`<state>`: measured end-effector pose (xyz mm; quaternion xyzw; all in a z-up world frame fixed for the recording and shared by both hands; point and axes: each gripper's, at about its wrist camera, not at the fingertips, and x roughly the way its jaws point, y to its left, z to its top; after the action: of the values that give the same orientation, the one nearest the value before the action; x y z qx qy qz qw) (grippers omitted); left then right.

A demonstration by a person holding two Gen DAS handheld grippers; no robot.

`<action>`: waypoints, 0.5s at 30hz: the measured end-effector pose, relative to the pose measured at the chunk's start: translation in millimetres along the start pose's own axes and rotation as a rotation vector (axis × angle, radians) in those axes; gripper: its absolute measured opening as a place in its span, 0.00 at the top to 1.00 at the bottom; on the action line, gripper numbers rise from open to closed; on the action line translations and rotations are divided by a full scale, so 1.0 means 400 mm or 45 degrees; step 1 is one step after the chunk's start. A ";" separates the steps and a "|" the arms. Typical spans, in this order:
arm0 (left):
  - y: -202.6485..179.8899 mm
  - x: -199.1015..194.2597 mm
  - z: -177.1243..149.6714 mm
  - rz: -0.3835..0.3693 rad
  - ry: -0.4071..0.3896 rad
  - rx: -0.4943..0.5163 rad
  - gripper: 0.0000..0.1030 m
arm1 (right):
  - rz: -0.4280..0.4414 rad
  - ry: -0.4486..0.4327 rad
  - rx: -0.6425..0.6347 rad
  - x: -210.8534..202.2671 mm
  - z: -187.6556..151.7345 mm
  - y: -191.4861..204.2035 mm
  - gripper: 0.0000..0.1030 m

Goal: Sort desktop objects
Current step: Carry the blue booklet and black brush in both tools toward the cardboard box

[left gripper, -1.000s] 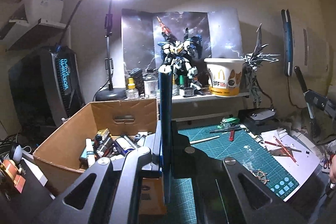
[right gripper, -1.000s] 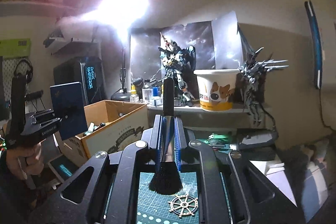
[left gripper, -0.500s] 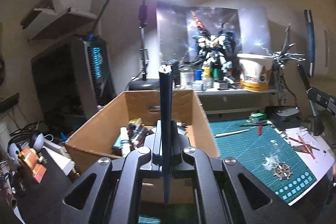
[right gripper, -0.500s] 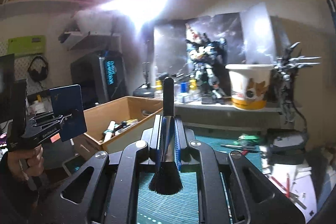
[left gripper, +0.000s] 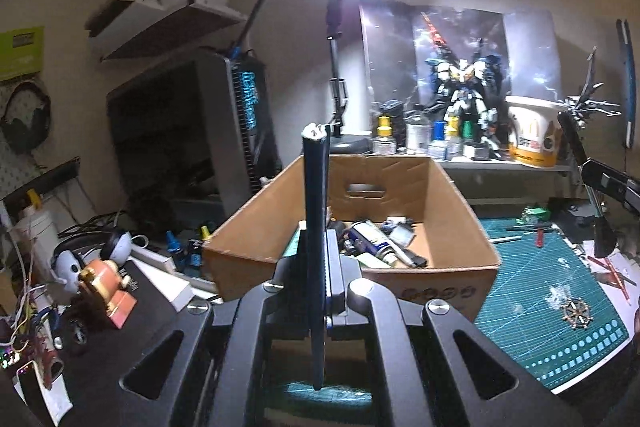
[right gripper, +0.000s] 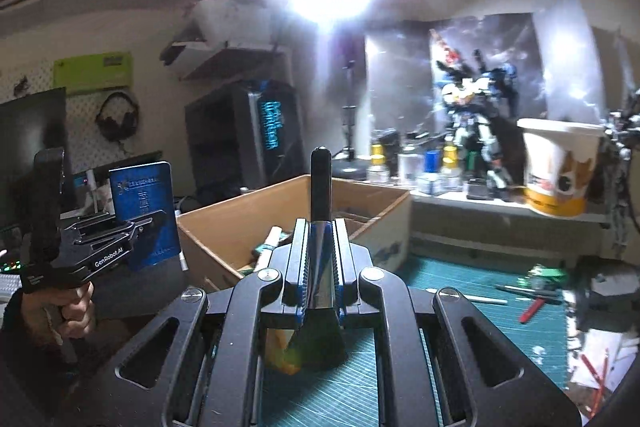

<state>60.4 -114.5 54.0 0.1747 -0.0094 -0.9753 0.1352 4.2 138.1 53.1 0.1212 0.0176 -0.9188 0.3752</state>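
My left gripper (left gripper: 316, 247) is shut on a thin blue booklet (left gripper: 316, 195), held upright and edge-on in front of the open cardboard box (left gripper: 400, 269). In the right wrist view the same left gripper (right gripper: 132, 223) shows at the left with the blue booklet (right gripper: 144, 211) face-on, left of the box (right gripper: 224, 227). My right gripper (right gripper: 320, 247) is shut on a black brush (right gripper: 321, 183), handle up and bristles down, above the green cutting mat (right gripper: 352, 391). The box holds several tubes, pens and bottles.
A shelf (left gripper: 504, 165) behind the box carries paint bottles, a robot model (left gripper: 464, 99) and a white-yellow bucket (left gripper: 532, 135). A small ship's wheel (left gripper: 576, 313), pens and papers lie on the mat (left gripper: 552, 291). Headphones and clutter lie at left. A bright lamp glares overhead.
Both grippers have swung left toward the cardboard box. The box now sits centred in the left wrist view and closer in the right wrist view. Both grips are unchanged.
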 end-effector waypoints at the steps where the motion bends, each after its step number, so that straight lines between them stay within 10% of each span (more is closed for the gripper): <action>1: 0.007 -0.003 -0.002 0.011 0.003 -0.001 0.96 | 0.016 0.001 -0.004 0.008 0.000 0.009 0.90; 15: 0.109 -0.025 -0.031 0.155 0.055 -0.053 0.96 | 0.227 0.036 -0.008 0.110 0.002 0.089 0.90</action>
<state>84.9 -153.3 48.5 0.1919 0.0034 -0.9612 0.1980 -1.9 82.2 45.6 0.1341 0.0151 -0.8799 0.4556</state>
